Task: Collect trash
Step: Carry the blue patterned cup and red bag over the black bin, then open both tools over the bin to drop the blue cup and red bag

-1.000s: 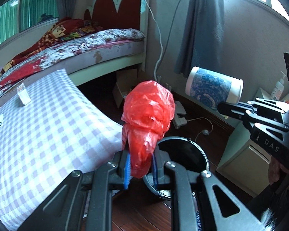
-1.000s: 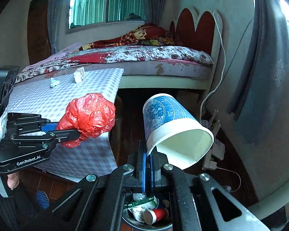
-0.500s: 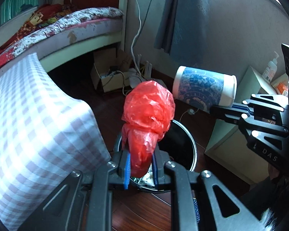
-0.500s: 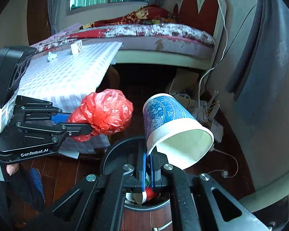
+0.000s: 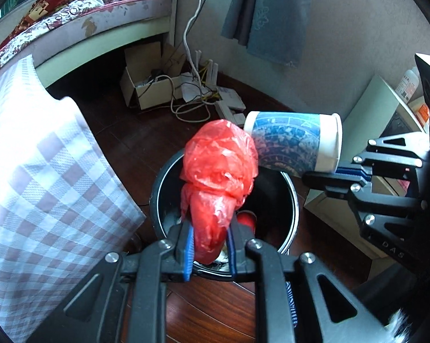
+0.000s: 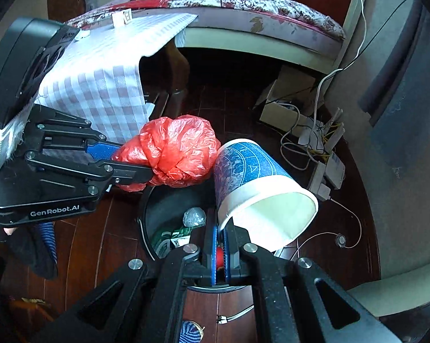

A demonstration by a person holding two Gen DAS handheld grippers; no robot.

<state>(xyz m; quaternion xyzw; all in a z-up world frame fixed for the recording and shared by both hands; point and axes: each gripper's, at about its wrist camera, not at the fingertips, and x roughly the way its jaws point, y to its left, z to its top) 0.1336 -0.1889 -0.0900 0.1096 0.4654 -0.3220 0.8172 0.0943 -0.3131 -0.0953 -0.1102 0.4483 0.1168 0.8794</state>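
My left gripper (image 5: 210, 230) is shut on a crumpled red plastic bag (image 5: 220, 177), which hangs right above the round black trash bin (image 5: 291, 214). My right gripper (image 6: 221, 231) is shut on the rim of a blue-and-white paper cup (image 6: 252, 171), tilted with its mouth toward the camera, over the same bin (image 6: 146, 208). In the right wrist view the red bag (image 6: 177, 151) touches the cup's base, and the left gripper (image 6: 134, 163) comes in from the left. In the left wrist view the cup (image 5: 295, 145) and right gripper (image 5: 326, 175) enter from the right. The bin holds crumpled wrappers and a red can.
A table with a checked cloth (image 5: 43, 171) stands left of the bin. A bed (image 6: 257, 14) lies behind. A cardboard box (image 5: 146, 85), cables and power strips (image 6: 326, 168) clutter the wooden floor by the wall. A pale cabinet (image 5: 378, 108) stands right of the bin.
Both grippers have sunk toward the bin and tipped further down, each keeping its hold. The bag and cup have drawn together over the bin's opening.
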